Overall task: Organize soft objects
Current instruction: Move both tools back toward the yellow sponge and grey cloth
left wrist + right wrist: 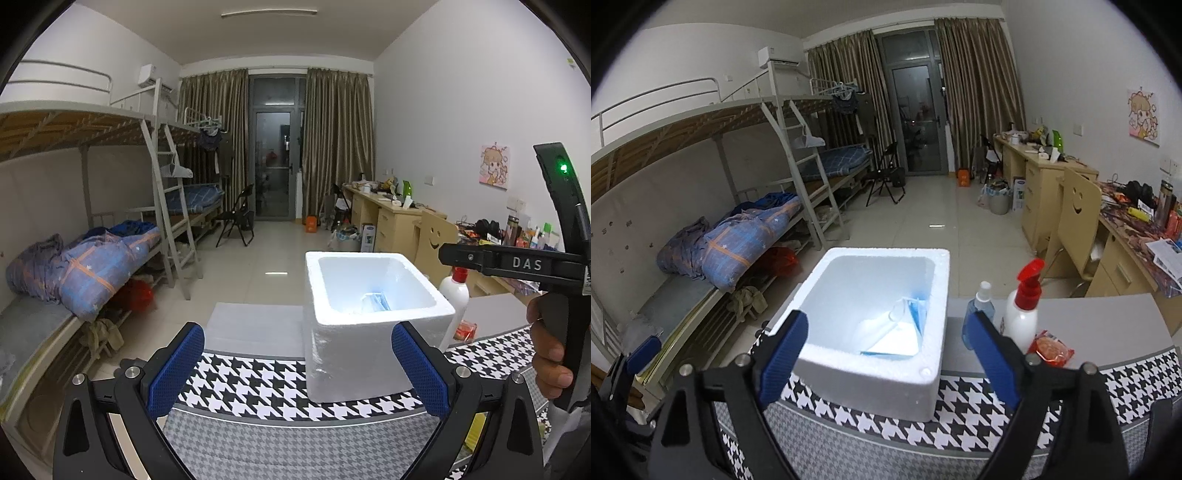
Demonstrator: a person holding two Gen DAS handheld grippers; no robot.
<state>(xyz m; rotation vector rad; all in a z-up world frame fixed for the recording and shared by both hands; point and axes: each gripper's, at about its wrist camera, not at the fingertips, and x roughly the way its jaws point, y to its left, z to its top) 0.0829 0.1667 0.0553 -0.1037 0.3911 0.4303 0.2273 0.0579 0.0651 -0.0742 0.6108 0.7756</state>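
Two grippers hang open over the white foam box (925, 373) as I watch from the remote station. My right gripper (890, 358) stands with its blue pads spread wide, one on either side of the box's near rim, nothing pinched between them. My left gripper (297, 367) is likewise parted wide and holding nothing, its pads framing the box's near left corner. Inside the box, against its far right wall, lie the soft things: blue-and-white face masks (897, 332) heaped on the bottom. The box sits on a houndstooth cloth (979, 398) that covers the table. Just right of the box stand a small blue spray bottle (979, 306) and a white pump bottle with a red nozzle (1023, 310), with an orange wrapped packet (1051, 349) in front of the pump bottle. From the left wrist view, a hand (550, 350) grips the right tool's handle, to the right of the box.
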